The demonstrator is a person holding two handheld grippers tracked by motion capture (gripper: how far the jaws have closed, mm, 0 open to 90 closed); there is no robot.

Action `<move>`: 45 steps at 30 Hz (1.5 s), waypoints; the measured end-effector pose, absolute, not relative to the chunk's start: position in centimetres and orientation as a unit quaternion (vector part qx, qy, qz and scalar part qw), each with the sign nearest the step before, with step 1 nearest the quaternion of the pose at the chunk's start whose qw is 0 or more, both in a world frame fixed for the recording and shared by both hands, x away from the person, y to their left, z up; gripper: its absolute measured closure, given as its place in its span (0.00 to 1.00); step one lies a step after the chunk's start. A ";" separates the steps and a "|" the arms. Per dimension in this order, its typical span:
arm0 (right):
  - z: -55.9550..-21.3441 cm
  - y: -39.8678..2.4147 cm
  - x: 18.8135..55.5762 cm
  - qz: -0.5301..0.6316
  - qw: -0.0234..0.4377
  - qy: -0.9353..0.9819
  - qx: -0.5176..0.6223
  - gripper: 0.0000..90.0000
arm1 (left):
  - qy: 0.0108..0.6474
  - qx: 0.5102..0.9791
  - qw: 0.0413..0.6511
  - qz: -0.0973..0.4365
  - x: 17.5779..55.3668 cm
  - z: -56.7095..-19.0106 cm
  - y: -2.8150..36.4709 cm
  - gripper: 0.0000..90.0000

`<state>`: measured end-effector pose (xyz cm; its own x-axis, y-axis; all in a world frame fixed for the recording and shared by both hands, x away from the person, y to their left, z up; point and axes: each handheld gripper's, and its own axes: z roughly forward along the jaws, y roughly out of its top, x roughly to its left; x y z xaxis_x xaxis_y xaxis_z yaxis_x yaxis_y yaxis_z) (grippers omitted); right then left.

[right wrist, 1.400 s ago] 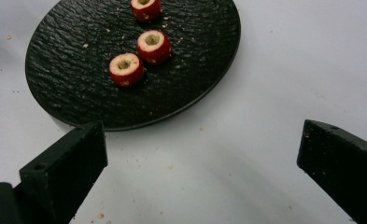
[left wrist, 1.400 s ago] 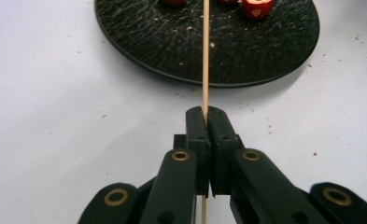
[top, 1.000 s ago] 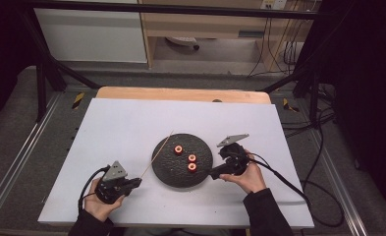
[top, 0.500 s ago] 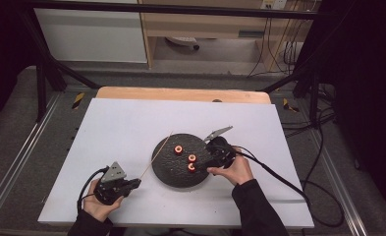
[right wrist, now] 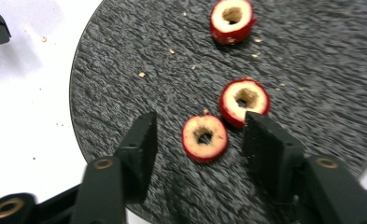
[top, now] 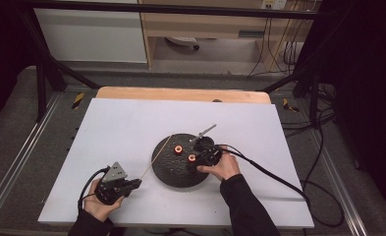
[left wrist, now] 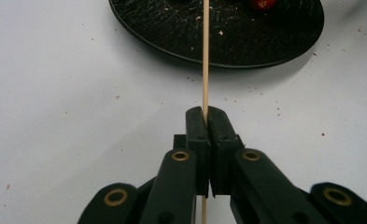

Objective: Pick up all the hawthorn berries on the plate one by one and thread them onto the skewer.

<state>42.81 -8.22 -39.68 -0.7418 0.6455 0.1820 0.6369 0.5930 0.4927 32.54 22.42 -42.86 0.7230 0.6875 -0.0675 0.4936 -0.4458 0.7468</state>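
Meanwhile right gripper (right wrist: 197,140) fingers, closing, bracket a cored red ring (right wrist: 204,137); left gripper (left wrist: 205,116) pinches a wooden skewer (left wrist: 205,56).

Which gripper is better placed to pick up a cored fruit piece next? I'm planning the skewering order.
Right. The right gripper has its jaws, just closing, on either side of the nearest fruit ring on the black plate. The left gripper is shut on the skewer, off the plate.

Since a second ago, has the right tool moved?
Yes. The right tool has slid left from the plate's right edge to over it, jaws closing around a fruit ring.
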 end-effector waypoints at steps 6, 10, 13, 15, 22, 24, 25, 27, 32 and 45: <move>-40.5 -7.8 43.4 0.256 0.000 0.899 0.355 0.57 | 0.351 0.841 0.392 0.123 32.6 -42.9 22.5 0.98; -40.9 -7.7 43.5 0.254 -0.003 0.900 0.355 0.60 | 0.351 0.842 0.390 0.122 32.6 -42.9 22.4 0.98; -40.8 -7.8 43.7 0.253 -0.005 0.900 0.355 0.62 | 0.350 0.843 0.390 0.121 32.6 -42.9 22.4 0.98; -40.8 -7.7 43.7 0.252 -0.006 0.900 0.355 0.62 | 0.350 0.844 0.389 0.121 32.6 -42.9 22.4 0.98; -40.8 -7.7 43.6 0.247 -0.010 0.900 0.358 0.64 | 0.348 0.845 0.388 0.121 32.6 -42.9 22.3 0.98; -40.8 -7.8 43.6 0.248 -0.008 0.901 0.357 0.64 | 0.347 0.845 0.388 0.121 32.5 -42.9 22.2 0.98; -40.8 -7.8 43.5 0.248 -0.007 0.901 0.357 0.64 | 0.347 0.845 0.388 0.121 32.5 -43.0 22.2 0.98; -40.9 -7.7 43.5 0.249 -0.006 0.901 0.357 0.63 | 0.347 0.845 0.388 0.121 32.5 -43.0 22.2 0.98; -41.0 -7.6 43.2 0.255 0.014 0.899 0.355 0.63 | 0.347 0.846 0.387 0.120 32.6 -43.0 22.2 0.98; -41.3 -7.2 42.4 0.253 0.016 0.899 0.357 0.64 | 0.345 0.848 0.385 0.120 32.5 -43.1 22.0 0.98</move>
<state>42.35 -7.22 -41.32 -0.7448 0.6497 0.1523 0.6337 0.6170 0.4667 32.52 22.04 -43.05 0.7330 0.6773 -0.0629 0.4929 -0.4652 0.7353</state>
